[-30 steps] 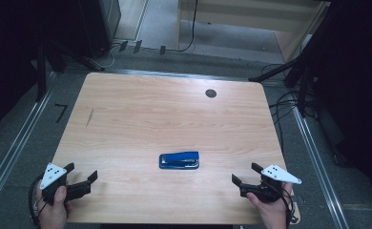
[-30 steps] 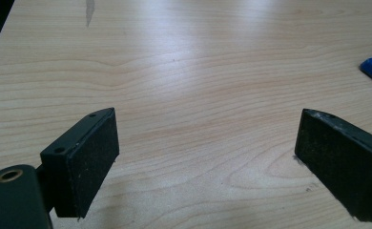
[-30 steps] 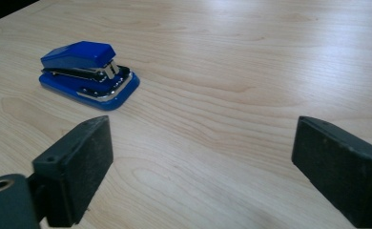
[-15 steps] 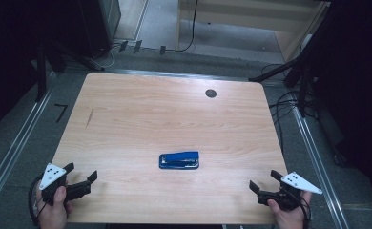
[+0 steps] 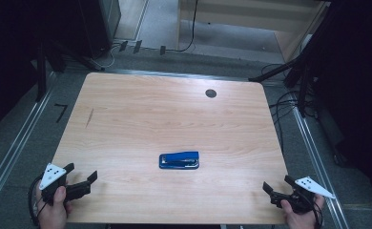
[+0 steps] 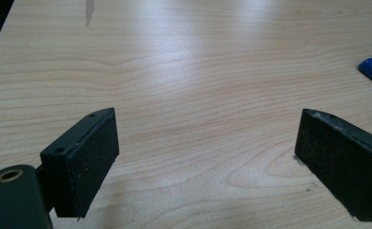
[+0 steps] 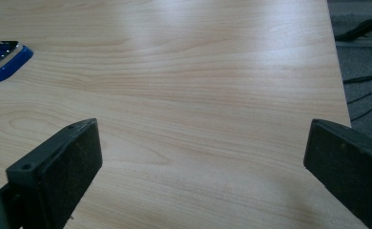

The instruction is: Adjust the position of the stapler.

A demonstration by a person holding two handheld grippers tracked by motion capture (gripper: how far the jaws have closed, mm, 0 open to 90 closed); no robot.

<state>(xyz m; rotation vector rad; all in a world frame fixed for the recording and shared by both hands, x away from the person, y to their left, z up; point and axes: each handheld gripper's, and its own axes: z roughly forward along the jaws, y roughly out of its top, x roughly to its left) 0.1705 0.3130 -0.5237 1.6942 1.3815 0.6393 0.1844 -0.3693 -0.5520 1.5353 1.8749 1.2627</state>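
A blue stapler [image 5: 179, 160] lies flat on the wooden bench [image 5: 174, 109], between the two grippers and a bit farther out than their jaws. The left gripper [image 5: 82, 177] has its jaws wide, with nothing in them. The right gripper [image 5: 275, 182] has just been opening its jaws (now wide, only bare bench between them). Both are well apart from the stapler.

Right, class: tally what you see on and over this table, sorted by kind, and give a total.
Blue stapler: 1
Hand-held grippers, jaws open: 2, the left gripper and the right gripper
Round dark spot on the table, far side: 1
Total: 4
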